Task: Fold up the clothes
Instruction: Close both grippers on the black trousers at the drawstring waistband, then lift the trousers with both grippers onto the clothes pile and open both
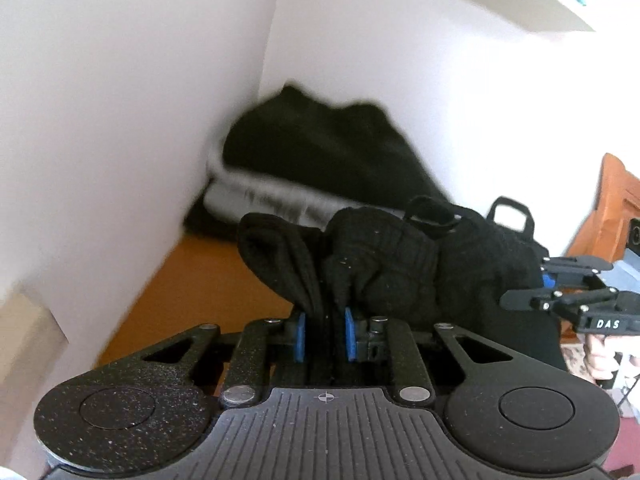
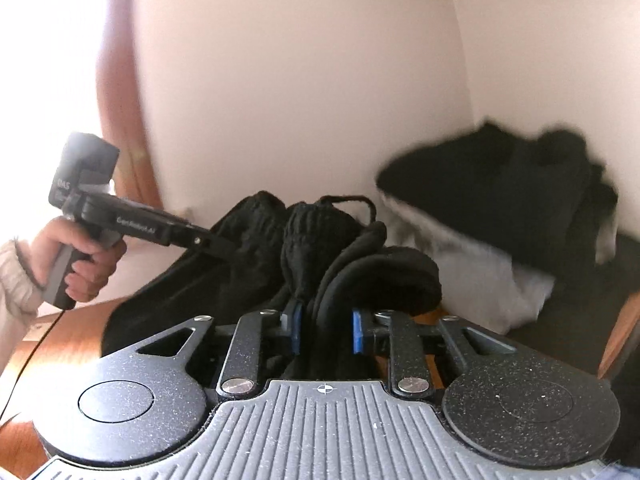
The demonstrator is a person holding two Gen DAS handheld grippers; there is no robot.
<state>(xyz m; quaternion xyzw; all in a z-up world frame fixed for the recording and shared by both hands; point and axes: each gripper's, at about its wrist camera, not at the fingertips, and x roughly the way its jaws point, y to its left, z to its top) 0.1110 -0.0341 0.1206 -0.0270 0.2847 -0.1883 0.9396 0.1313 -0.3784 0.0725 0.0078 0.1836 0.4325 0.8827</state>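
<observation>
A folded black knit garment [image 1: 392, 256] hangs bunched between both grippers, held in the air above an orange-brown shelf [image 1: 208, 276]. My left gripper [image 1: 325, 334] is shut on one edge of it, blue pads pressed on the cloth. My right gripper [image 2: 325, 334] is shut on the other edge of the black knit garment [image 2: 320, 240]. Each gripper shows in the other's view: the right gripper [image 1: 520, 300] at the right, the left gripper [image 2: 224, 246] at the left, held by a hand [image 2: 84, 264].
A pile of folded clothes, black on top [image 1: 320, 152] and white below [image 1: 264, 200], sits in the back corner against white walls [image 1: 120, 120]; it shows in the right wrist view [image 2: 500, 200] too. A wooden panel [image 1: 616, 208] stands at the right.
</observation>
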